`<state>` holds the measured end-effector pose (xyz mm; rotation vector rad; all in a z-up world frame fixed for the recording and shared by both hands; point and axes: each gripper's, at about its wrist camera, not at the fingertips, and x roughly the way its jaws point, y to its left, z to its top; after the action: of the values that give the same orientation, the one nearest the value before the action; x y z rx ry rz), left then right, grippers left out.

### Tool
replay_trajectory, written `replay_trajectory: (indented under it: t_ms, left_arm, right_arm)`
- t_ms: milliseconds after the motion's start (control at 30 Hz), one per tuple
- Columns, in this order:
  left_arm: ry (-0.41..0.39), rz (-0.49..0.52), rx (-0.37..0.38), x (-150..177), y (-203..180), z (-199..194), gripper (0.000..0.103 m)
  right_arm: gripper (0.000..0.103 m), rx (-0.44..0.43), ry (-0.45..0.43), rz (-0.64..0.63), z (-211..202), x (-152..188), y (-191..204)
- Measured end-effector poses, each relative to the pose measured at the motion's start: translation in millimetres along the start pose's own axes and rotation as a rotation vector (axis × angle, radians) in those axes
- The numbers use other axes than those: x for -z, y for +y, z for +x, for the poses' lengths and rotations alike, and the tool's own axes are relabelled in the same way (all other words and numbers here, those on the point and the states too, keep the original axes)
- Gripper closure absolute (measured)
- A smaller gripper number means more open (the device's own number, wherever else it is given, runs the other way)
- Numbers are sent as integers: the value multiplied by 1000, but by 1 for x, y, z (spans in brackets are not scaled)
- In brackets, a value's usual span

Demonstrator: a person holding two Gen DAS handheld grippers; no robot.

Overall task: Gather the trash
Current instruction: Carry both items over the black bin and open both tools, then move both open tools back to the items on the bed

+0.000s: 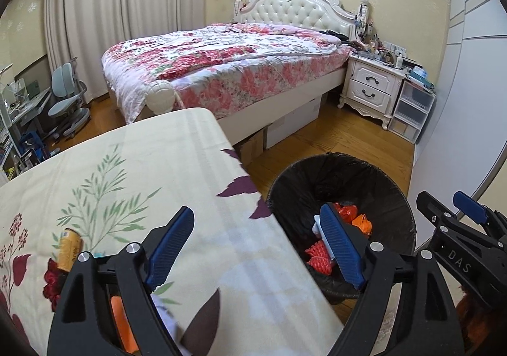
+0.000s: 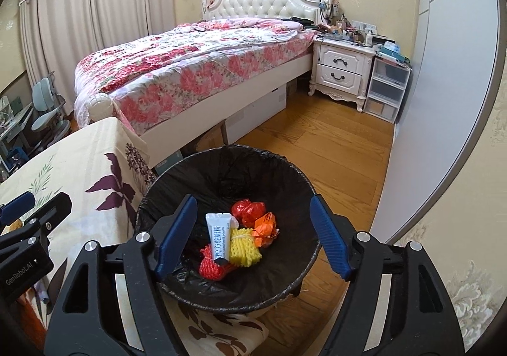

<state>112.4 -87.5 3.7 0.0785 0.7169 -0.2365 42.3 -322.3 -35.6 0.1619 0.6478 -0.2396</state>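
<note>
1. Beside the worktop (image 1: 196, 197), on the floor, stands a black-lined bin (image 2: 177, 197).
2. Right gripper (image 2: 253, 235) hovers above the bin, fingers wide and empty.
3. Left gripper (image 1: 256, 248) straddles the worktop's edge, fingers wide.
4. Trash lies in the bin: white sachet (image 2: 220, 237), yellow foam net (image 2: 244, 246), red net (image 2: 210, 265), orange wrapper (image 2: 264, 227).
5. What looks like a can (image 1: 69, 249) lies on the worktop.
</note>
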Motion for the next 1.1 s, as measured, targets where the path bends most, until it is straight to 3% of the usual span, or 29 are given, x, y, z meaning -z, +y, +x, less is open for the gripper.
replay_trajectory:
  t_ms: [667,1100]
  left_arm:
    - [6,-148,-162,55,115,-74,21]
    - [58,-251,-281,93,183,-87,21]
  right_arm:
    - [31,-203,19,-151,-50,39,91]
    - [35,-347,72,-281,-60,65,164]
